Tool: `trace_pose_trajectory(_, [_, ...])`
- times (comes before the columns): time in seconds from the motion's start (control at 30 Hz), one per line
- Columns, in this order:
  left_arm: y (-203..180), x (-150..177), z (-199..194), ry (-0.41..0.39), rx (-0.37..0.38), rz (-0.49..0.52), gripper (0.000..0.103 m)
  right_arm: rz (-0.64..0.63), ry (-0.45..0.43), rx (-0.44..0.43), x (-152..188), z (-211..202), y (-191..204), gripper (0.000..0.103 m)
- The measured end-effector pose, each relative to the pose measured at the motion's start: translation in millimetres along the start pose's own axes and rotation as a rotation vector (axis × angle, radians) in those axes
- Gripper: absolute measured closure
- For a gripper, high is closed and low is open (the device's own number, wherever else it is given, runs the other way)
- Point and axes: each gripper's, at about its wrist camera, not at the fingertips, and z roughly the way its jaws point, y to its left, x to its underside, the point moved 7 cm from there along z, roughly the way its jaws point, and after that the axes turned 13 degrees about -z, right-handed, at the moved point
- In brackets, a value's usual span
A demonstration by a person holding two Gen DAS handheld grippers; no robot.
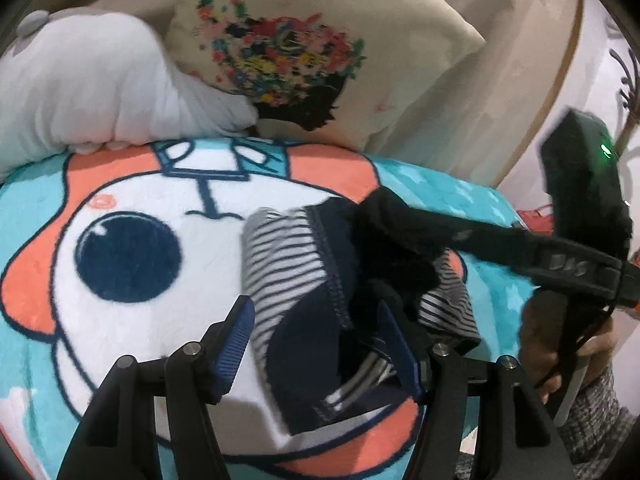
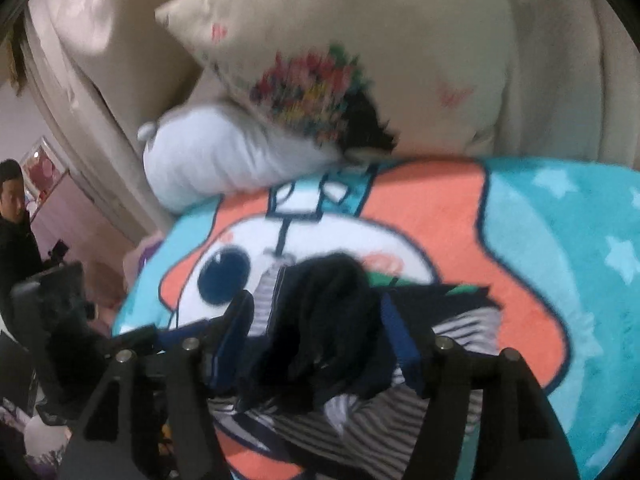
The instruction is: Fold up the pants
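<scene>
The striped grey-and-white pants [image 1: 280, 256] with navy trim lie bunched on a cartoon-print blanket [image 1: 120, 312]. My left gripper [image 1: 316, 312] is open, its blue pads on either side of the bunched fabric. My right gripper [image 1: 384, 208] reaches in from the right in the left wrist view, its tip at the dark part of the pants. In the right wrist view the right gripper [image 2: 316, 316] stands open around the dark bunch of the pants [image 2: 320, 320]. The view is blurred.
A cream pillow with a flower print [image 1: 304, 60] and a white pillow [image 1: 92, 88] lie at the head of the bed. A padded headboard [image 2: 520, 60] stands behind. A person in black [image 2: 16, 224] stands at the far left of the right wrist view.
</scene>
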Motion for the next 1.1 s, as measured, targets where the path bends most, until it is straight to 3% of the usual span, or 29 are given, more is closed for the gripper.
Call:
trace_pose_trajectory(0.13, [-4.4,10.6,12.5,0.018,-0.047,0.044,0.035,-0.034,0.039,0.074,3.0,20.4,9.1,0.041])
trace_pose_trajectory(0.17, [-4.6,13.4,15.9,0.026,-0.057,0.054,0.035,-0.046,0.06,0.11,4.3,25.2,9.0,0.064])
trace_pose_trajectory(0.2, [-4.3,15.2,17.0,0.032,-0.06,0.058,0.035,-0.054,0.084,0.13,5.9,30.1,7.8,0.08])
trace_pose_trajectory(0.27, [-5.5,15.1,13.1,0.03,-0.058,0.06,0.041,-0.021,0.104,0.102,7.2,32.1,3.6,0.087])
trace_pose_trajectory(0.47, [-26.0,-9.2,-25.4,-0.034,0.091,0.009,0.041,0.045,-0.039,0.021,-4.6,-23.4,-3.6,0.088])
trace_pose_trajectory(0.6, [-33.5,-18.6,-29.2,-0.036,0.121,0.001,0.04,0.139,-0.089,0.016,3.8,-53.0,-35.7,0.088])
trace_pose_trajectory(0.8, [-45.9,-14.9,5.9,0.054,0.137,-0.012,0.04,0.295,-0.029,0.078,52.6,-44.2,-95.2,0.087])
trace_pose_trajectory(0.87, [-56.3,-12.2,21.4,0.077,0.145,0.0,0.04,0.302,0.012,0.078,66.0,-32.0,-98.7,0.081])
trace_pose_trajectory(0.9, [-61.2,-10.4,29.4,0.088,0.137,0.016,0.04,0.31,0.014,0.075,68.8,-30.3,-97.9,0.079])
trace_pose_trajectory(0.97, [-63.3,-2.7,49.0,0.128,0.05,0.056,0.04,0.316,-0.016,0.077,65.8,-38.1,-96.8,0.079])
trace_pose_trajectory(1.03, [-57.9,9.6,67.6,0.169,-0.034,0.083,0.04,0.297,-0.069,0.105,56.7,-54.0,-94.8,0.079])
trace_pose_trajectory(1.1, [-54.0,16.0,73.9,0.16,-0.07,0.102,0.036,0.256,-0.139,0.135,45.2,-71.7,-87.6,0.079])
